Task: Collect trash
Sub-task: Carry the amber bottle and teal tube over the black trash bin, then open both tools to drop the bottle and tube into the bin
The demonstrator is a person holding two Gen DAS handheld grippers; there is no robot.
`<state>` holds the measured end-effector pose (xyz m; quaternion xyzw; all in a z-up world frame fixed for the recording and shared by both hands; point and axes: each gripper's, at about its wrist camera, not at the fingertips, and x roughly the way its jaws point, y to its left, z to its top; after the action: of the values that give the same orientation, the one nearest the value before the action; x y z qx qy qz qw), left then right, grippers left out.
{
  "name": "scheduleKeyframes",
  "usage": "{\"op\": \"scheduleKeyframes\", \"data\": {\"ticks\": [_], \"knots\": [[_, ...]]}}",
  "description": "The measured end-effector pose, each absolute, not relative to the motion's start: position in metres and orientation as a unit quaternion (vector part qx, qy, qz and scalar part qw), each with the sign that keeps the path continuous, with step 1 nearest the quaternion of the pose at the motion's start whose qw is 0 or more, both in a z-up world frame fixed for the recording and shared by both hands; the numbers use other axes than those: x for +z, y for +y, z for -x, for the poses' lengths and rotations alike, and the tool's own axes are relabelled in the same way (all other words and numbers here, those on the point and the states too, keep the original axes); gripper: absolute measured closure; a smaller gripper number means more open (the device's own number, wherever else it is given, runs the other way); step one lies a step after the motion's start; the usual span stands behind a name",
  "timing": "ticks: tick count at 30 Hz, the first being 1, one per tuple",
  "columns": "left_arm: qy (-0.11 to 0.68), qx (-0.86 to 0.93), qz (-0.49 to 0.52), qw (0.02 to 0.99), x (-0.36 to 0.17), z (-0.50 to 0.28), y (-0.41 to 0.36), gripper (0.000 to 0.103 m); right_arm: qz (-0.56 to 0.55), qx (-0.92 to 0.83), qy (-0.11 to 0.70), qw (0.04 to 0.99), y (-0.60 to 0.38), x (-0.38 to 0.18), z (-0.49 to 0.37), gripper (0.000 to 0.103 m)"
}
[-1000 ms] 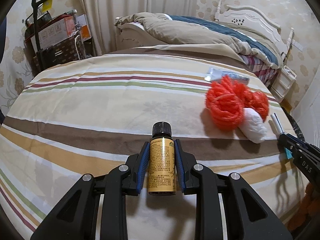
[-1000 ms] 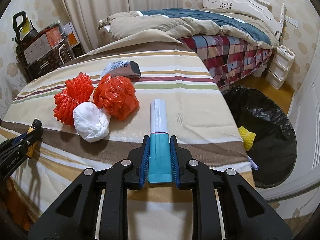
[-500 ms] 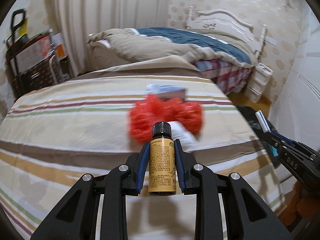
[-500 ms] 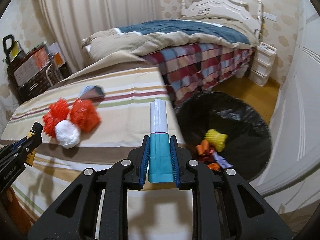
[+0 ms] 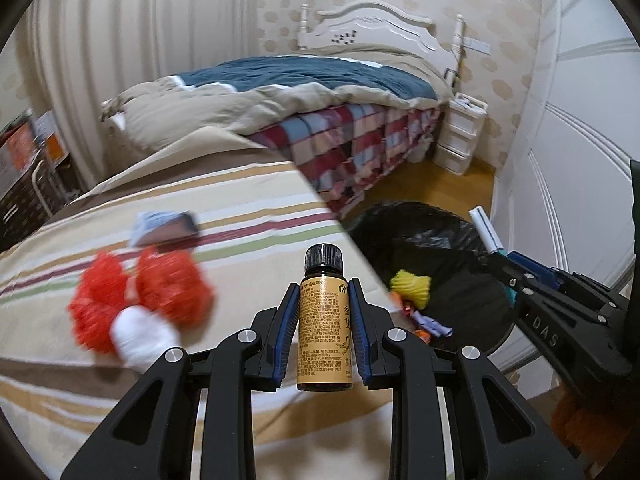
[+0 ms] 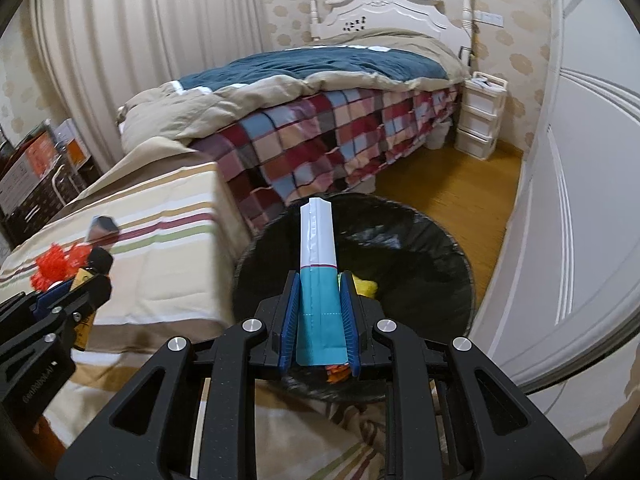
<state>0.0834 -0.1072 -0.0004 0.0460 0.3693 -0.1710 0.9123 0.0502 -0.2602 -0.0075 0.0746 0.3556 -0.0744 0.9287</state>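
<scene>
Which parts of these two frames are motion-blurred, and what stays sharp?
Left wrist view: the red mesh balls and striped cover are smeared, while the bottle in the left gripper is crisp. Right wrist view: milder blur on the cover's edge; the packet in the right gripper and bin read clearly.

Both wrist views look forward across the striped bed [image 5: 248,216], the right one nearer the black bin [image 6: 420,240]; both share bin [image 5: 440,232] and far headboard [image 6: 380,4].
</scene>
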Motion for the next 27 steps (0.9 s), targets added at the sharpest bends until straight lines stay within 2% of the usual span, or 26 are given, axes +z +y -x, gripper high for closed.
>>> {"op": "scheduleKeyframes", "data": {"ticks": [8,21,22,24,25,27], "knots": [[0.379,-0.178,-0.071,0.905,-0.015,-0.108,-0.159,0.076,-0.087,-0.094,0.362,0.923,-0.294,-0.02,-0.064,0.083],[0.396,-0.174,-0.106,0.896,-0.033,-0.123,-0.191,0.075,-0.102,-0.111,0.378,0.914,-0.319,-0.042,-0.081,0.082],[0.397,-0.173,-0.105,0.895,-0.034,-0.123,-0.19,0.073,-0.102,-0.113,0.379,0.913,-0.32,-0.044,-0.082,0.082],[0.396,-0.17,-0.103,0.896,-0.033,-0.123,-0.187,0.059,-0.102,-0.115,0.381,0.912,-0.319,-0.047,-0.082,0.079],[0.395,-0.169,-0.1,0.898,-0.031,-0.124,-0.186,0.056,-0.102,-0.116,0.382,0.911,-0.319,-0.048,-0.082,0.077],[0.389,-0.164,-0.097,0.901,-0.028,-0.123,-0.181,0.049,-0.098,-0.12,0.382,0.911,-0.318,-0.049,-0.083,0.064]]}}
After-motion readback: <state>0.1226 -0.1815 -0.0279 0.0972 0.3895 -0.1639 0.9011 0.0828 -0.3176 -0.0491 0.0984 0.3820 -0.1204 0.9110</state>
